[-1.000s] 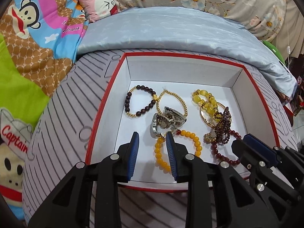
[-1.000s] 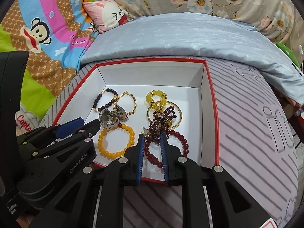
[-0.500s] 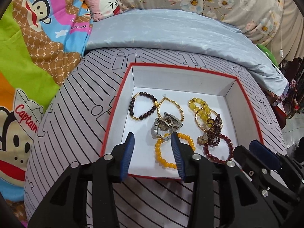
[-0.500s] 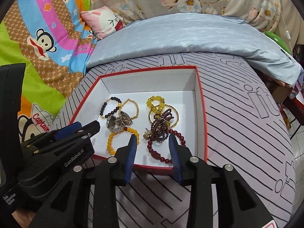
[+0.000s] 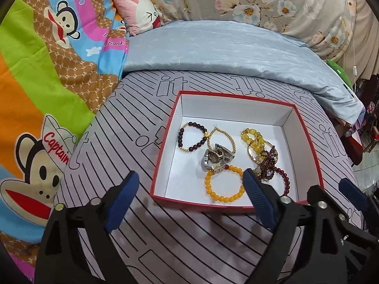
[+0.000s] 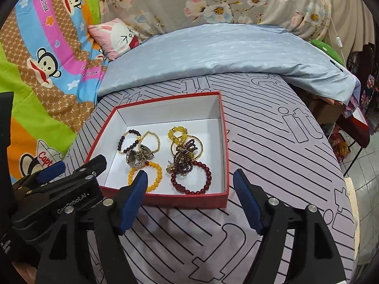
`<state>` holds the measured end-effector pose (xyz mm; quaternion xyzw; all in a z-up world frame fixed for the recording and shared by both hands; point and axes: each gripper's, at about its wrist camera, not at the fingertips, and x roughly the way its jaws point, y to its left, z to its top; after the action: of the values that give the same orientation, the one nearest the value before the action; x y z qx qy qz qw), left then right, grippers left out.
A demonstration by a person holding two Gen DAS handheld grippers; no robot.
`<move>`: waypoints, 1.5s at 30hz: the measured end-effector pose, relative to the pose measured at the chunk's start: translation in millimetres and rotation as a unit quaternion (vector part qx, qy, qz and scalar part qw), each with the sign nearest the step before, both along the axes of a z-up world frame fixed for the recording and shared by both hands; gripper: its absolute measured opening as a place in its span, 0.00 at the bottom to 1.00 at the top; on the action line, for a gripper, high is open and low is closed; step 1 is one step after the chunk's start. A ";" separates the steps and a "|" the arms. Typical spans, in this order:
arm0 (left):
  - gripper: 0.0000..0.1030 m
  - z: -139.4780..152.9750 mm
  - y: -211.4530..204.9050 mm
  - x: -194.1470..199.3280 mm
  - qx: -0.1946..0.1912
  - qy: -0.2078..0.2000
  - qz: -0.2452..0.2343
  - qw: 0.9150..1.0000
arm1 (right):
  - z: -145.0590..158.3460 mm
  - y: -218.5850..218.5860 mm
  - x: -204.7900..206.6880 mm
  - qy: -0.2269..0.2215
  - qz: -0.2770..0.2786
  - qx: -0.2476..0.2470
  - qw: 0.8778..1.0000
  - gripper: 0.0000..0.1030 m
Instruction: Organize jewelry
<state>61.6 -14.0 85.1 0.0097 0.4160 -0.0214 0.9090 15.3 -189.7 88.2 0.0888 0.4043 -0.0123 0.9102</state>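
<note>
1. Both claws are released and empty: the left gripper [image 5: 189, 196] and the right gripper [image 6: 190, 196] have jaws that are opening, with nothing between the pads.
2. Locate the jewelry. All pieces lie inside the red box [image 5: 163, 146], on its white floor, crowded toward the near half.
3. Note the groups. On the left, a dark bead bracelet [image 5: 192, 136] touches a gold bead bracelet [image 5: 222, 137], with a watch [image 5: 216, 157] lying over the gold one. At the near centre lies an orange bead bracelet [image 5: 223, 187]. On the right, a yellow bead bracelet [image 6: 178, 133], a gold bangle [image 6: 200, 145] and a garnet strand [image 6: 184, 157] are tangled, with a red bead bracelet [image 6: 190, 181] just near of them.
4. Read the governing relation. The box lies ahead of and below both claws. In the right wrist view the red bead bracelet sits between the fingers' line of sight, so the right claw appears the better placed for it; the orange bracelet lies ahead of the left claw, toward its right finger.
5. Hold pose. Both claws point steeply downward at the box from its near side, side by side, above the striped bedcover [image 6: 272, 156].
6. Judgement: the tangle on the right likely needs separating first.
</note>
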 end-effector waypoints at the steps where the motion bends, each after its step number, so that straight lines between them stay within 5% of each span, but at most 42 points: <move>1: 0.86 0.6 -0.4 -1.8 0.006 -0.002 0.000 1.000 | 0.2 0.3 -1.2 0.001 -0.001 -0.003 1.000 0.71; 45: 0.86 5.7 13.2 -16.9 0.014 0.003 0.023 1.000 | 6.6 12.6 -16.2 0.009 0.004 -0.016 1.000 0.72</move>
<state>44.7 -0.8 90.7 0.0131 0.4192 0.0051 0.9078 -1.0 -177.1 94.8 0.0726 0.4127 -0.0161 0.9078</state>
